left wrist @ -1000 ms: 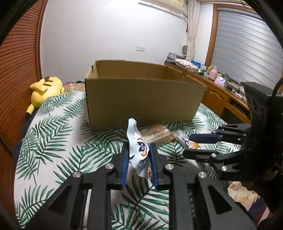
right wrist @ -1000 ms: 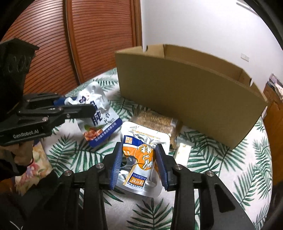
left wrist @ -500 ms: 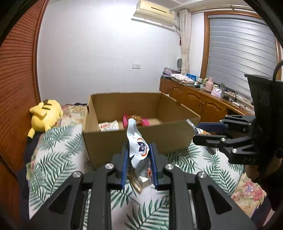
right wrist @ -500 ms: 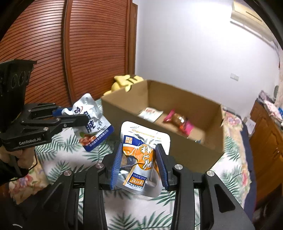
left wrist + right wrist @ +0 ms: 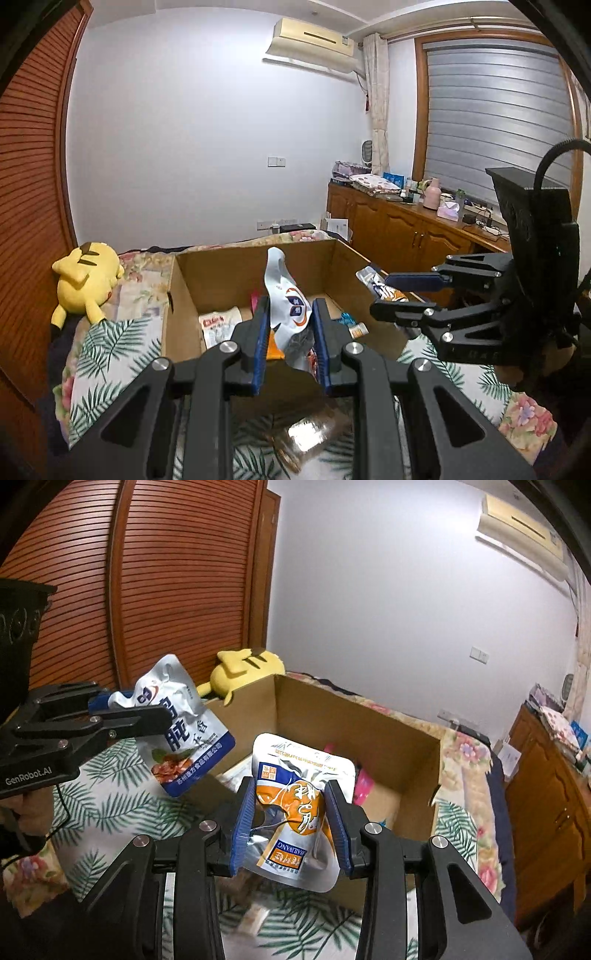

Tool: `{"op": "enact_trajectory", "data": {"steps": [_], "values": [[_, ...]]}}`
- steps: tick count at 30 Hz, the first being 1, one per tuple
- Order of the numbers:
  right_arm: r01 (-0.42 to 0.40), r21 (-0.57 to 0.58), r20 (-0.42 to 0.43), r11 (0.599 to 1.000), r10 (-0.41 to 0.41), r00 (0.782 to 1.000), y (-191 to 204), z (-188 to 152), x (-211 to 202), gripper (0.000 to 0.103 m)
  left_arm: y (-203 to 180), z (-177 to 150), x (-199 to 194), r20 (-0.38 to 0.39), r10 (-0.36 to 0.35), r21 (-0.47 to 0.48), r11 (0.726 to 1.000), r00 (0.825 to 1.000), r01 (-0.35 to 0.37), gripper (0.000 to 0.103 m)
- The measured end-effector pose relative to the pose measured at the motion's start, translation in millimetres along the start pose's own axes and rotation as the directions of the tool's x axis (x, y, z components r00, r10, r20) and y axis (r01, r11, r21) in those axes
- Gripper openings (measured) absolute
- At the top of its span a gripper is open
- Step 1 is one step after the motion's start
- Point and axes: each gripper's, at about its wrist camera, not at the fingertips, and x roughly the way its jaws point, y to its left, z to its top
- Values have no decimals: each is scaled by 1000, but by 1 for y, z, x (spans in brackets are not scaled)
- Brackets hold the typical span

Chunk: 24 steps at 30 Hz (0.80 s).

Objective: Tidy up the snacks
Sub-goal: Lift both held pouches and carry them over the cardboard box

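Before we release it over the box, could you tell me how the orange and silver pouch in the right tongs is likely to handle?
The orange and silver pouch looks floppy: it buckles between the right tongs. Its glossy foil may be slippery. It seems light, held by a side pinch alone.

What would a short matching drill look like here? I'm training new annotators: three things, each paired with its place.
1. blue and white pouch
2. orange and white pouch
3. yellow plush toy

A. lying on the bed behind the cardboard box
B. clamped in the right hand-held gripper
C. clamped in the left hand-held gripper

Pairs: 1-C, 2-B, 3-A
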Motion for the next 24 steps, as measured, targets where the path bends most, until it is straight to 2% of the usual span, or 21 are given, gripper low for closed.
{"op": "enact_trajectory", "data": {"steps": [16,24], "values": [[26,30,-19,999,-26,999,-33,10,43,38,22,5,72,-67,49,1,999,997,-49,20],[35,52,-40,998,-32,999,-44,7,59,38,30,-2,97,-120,47,-25,998,992,-50,21]]}}
